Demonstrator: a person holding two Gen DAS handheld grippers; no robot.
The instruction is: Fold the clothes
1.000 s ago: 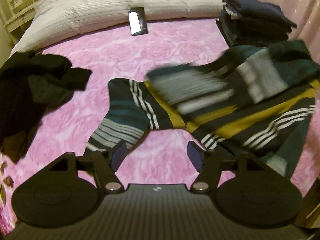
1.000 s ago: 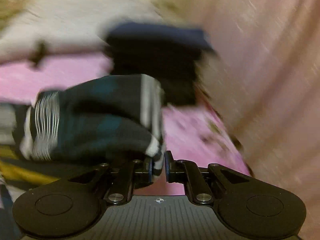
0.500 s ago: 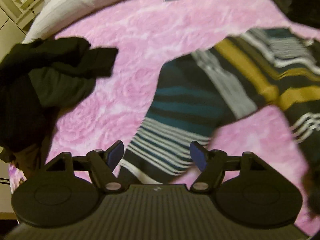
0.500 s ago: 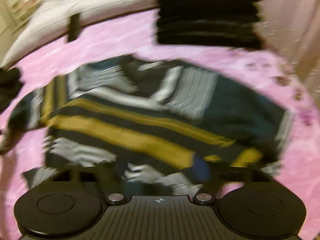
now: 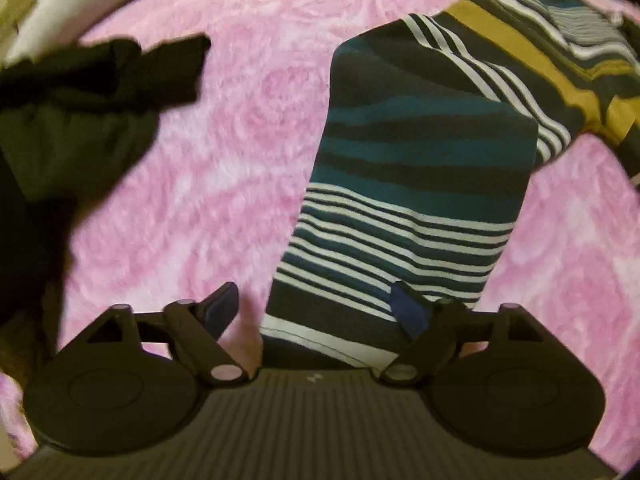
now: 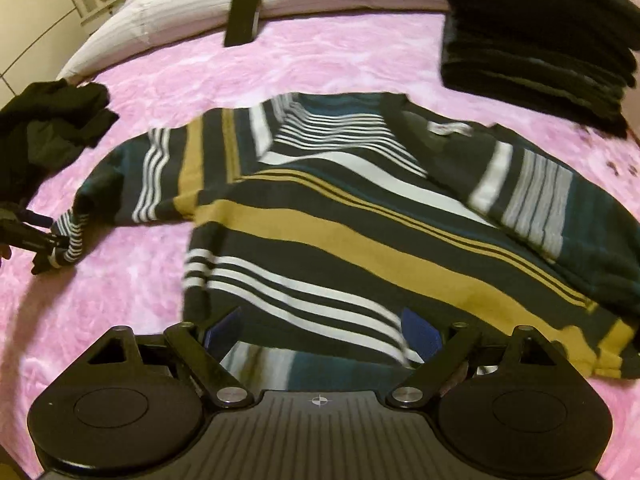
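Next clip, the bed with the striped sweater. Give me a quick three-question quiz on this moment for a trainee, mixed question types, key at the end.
1. True or false: the striped sweater lies spread on the pink blanket.
2. Which part of the sweater sits between the fingers of the left gripper? A) collar B) sleeve cuff C) label
3. Fill in: the stack of folded dark clothes sits to the ___ of the black phone in the right wrist view.

Key: 1 true; 2 B; 3 right
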